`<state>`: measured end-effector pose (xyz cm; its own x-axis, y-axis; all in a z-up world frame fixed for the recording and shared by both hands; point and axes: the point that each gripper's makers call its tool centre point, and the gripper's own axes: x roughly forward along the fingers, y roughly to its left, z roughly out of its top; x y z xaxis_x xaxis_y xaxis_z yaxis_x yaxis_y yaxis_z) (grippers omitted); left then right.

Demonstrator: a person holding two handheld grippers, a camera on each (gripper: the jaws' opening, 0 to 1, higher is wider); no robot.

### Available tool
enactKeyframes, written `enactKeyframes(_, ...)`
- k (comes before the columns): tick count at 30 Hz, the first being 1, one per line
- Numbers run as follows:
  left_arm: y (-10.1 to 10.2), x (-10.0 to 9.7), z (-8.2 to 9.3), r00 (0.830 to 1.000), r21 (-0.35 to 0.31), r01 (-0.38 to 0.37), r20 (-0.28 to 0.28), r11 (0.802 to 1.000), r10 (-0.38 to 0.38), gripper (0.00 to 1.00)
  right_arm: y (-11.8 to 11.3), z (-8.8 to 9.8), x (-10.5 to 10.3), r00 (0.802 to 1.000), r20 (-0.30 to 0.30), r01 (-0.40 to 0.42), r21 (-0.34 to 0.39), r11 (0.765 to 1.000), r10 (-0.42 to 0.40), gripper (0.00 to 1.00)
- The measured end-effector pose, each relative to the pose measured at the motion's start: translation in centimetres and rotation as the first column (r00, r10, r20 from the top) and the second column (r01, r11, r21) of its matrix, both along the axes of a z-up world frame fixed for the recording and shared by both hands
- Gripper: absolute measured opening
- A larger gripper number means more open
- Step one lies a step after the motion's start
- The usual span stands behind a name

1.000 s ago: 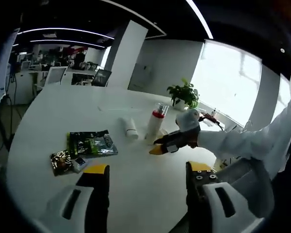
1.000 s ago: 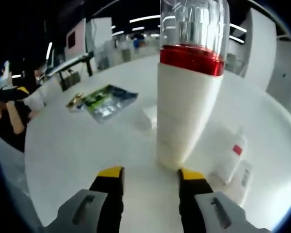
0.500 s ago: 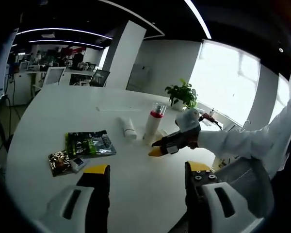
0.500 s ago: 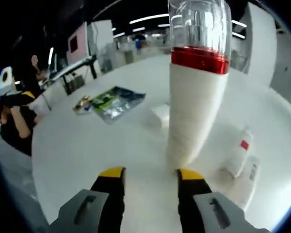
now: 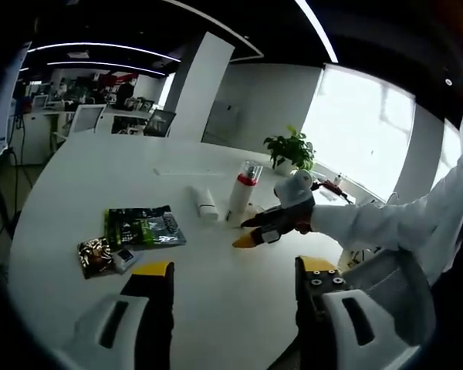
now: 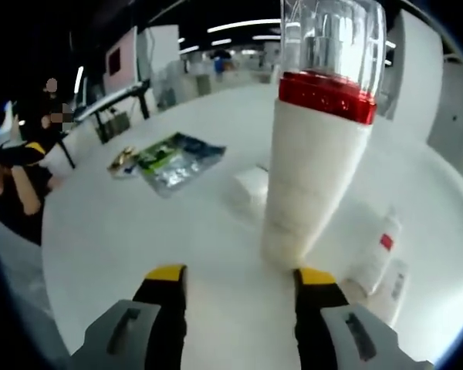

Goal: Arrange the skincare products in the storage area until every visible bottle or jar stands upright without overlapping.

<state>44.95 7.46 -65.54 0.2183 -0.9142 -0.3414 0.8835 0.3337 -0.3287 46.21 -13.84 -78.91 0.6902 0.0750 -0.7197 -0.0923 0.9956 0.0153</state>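
The right tongs (image 6: 239, 279) have spread a little wider over the last second and eased back from the tall white bottle (image 6: 312, 158) with the red band and clear cap, so they now stand released, jaws either side of its base and touching nothing. The bottle stands upright on the white worktop (image 6: 139, 231), toward its far edge in the left gripper view, where the right tongs (image 5: 245, 235) show as a yellow tip just beside it. That reads as a finished placement: this bottle looks set. Work remains, though, since a small white bottle (image 6: 374, 247) with a red label lies flat just beside it, and a white tube (image 5: 206, 204) lies on its side close by. The left tongs (image 5: 231, 270) hang open over the near edge, holding nothing, well apart from the green packet (image 5: 145, 227) and the snack pouch (image 5: 96, 253).
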Motion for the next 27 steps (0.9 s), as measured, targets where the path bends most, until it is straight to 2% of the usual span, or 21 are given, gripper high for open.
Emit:
enactKeyframes(4, 0.2, 0.4, 0.1, 1.0, -0.003, -0.019, 0.005, 1.0, 0.019, 0.62, 0.1, 0.5, -0.8, 1.0, 0.008, 0.022, 0.045, 0.999, -0.023, 0.71)
enactKeyframes(8, 0.3, 0.4, -0.1, 1.0, 0.011, -0.022, 0.013, 1.0, 0.022, 0.63, -0.1, 1.5, -1.2, 1.0, 0.015, 0.002, 0.004, 1.0, -0.003, 0.79)
enactKeyframes(15, 0.4, 0.5, -0.1, 0.999, 0.016, -0.025, 0.025, 1.0, 0.025, 0.65, 0.1, 3.7, -1.4, 0.998, 0.054, -0.027, -0.003, 1.0, 0.027, 0.99)
enactKeyframes(22, 0.5, 0.6, 0.1, 0.999, 0.012, -0.033, 0.034, 0.999, 0.032, 0.67, 1.3, 6.6, -2.5, 0.994, 0.104, -0.038, 0.011, 0.999, 0.036, 0.99)
enactKeyframes(25, 0.5, 0.5, 0.1, 0.999, 0.016, -0.028, 0.038, 0.999, 0.028, 0.68, 2.5, 8.1, -3.1, 0.99, 0.138, -0.04, 0.081, 0.996, 0.028, 0.99)
enactKeyframes(27, 0.4, 0.5, 0.2, 0.999, 0.017, -0.026, 0.043, 1.0, 0.025, 0.69, 2.5, 9.0, -3.5, 0.986, 0.163, -0.039, 0.045, 0.998, 0.032, 0.99)
